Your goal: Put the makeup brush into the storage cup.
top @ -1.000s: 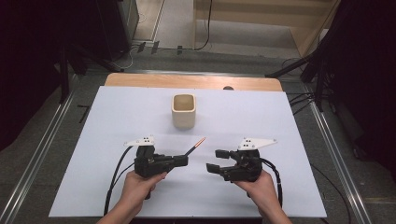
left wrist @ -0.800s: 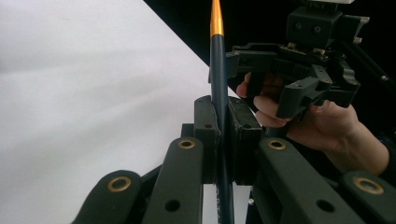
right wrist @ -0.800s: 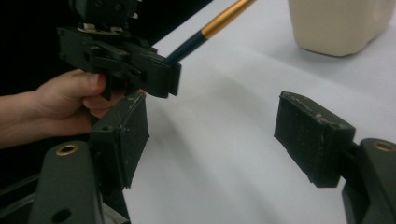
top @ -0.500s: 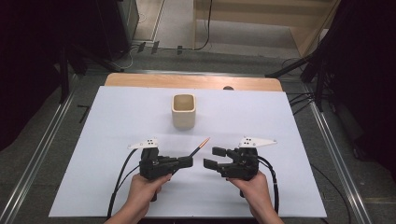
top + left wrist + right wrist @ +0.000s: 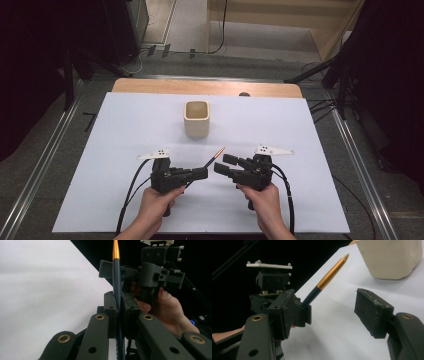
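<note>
High view: the left claw (image 5: pixel 200 173) is clamped on a pencil (image 5: pixel 216 154), whose orange tip slants up and away toward the cup (image 5: pixel 196 119). The right claw (image 5: pixel 226 165) faces it from just beside, jaws apart with nothing between them; they have just been closing a little.

Left gripper view: the pencil's dark shaft (image 5: pixel 117 290) runs up between the 2 pads, which press on it from both sides. The right claw stands close beyond the tip, with the person's hand (image 5: pixel 162 307) behind it.

Right gripper view: the pencil (image 5: pixel 329 277) pokes out of the left claw (image 5: pixel 298 311) at a slant, and its tip lies in the open gap of the right claw's own jaws, touching neither pad. The cup (image 5: pixel 389 257) stands beyond.

Status, as a judgement:
- Done: the pencil is lifted off the tabletop (image 5: pixel 310 150) and held firmly by 1 claw.
- In hand: most likely a handover to the right claw, or a 2-claw steadying of the pencil.
- Left: closing on the free end, and probably dropping the pencil into the cup, which looks empty from above.

Clearance: the white tabletop is bare around both claws, with the near edge and both side edges well apart from them. The cup is the only obstacle and stands near, ahead of the pencil tip. Cables (image 5: pixel 131 190) trail back toward the person, out of the working path.
</note>
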`<action>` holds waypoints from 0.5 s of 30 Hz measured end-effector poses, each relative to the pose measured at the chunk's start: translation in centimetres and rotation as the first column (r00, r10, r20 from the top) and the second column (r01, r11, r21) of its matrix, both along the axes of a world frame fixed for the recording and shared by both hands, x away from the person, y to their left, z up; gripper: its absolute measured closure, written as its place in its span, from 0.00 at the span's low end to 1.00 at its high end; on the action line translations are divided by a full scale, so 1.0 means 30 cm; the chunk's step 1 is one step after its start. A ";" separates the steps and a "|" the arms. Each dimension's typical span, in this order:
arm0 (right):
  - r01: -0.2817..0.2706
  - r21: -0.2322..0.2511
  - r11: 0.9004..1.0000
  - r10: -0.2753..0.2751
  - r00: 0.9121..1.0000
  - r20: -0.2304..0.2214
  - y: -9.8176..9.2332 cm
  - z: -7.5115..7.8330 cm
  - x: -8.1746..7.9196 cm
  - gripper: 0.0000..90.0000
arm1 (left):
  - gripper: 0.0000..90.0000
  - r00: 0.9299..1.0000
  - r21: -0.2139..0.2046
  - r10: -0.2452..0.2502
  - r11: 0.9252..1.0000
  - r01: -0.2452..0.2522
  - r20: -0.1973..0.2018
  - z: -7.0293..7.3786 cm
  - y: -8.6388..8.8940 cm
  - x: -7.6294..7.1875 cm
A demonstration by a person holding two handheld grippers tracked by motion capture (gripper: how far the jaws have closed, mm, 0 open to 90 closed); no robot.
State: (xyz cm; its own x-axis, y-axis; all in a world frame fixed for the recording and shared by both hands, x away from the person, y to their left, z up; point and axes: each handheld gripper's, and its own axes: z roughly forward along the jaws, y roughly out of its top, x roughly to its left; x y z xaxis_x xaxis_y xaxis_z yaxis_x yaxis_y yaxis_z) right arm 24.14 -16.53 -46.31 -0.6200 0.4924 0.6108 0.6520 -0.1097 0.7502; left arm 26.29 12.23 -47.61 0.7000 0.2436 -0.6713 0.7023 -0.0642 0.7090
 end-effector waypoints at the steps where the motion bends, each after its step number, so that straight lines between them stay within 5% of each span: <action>1: 0.003 0.008 1.000 -0.003 1.000 0.002 0.002 0.000 0.002 0.39 | 0.94 1.000 0.000 -0.006 1.000 0.006 0.001 -0.001 -0.001 0.001; 15: -0.003 0.058 0.998 0.004 1.000 -0.021 0.021 -0.007 0.013 0.51 | 0.94 1.000 -0.011 -0.009 1.000 0.009 0.009 -0.011 -0.027 -0.008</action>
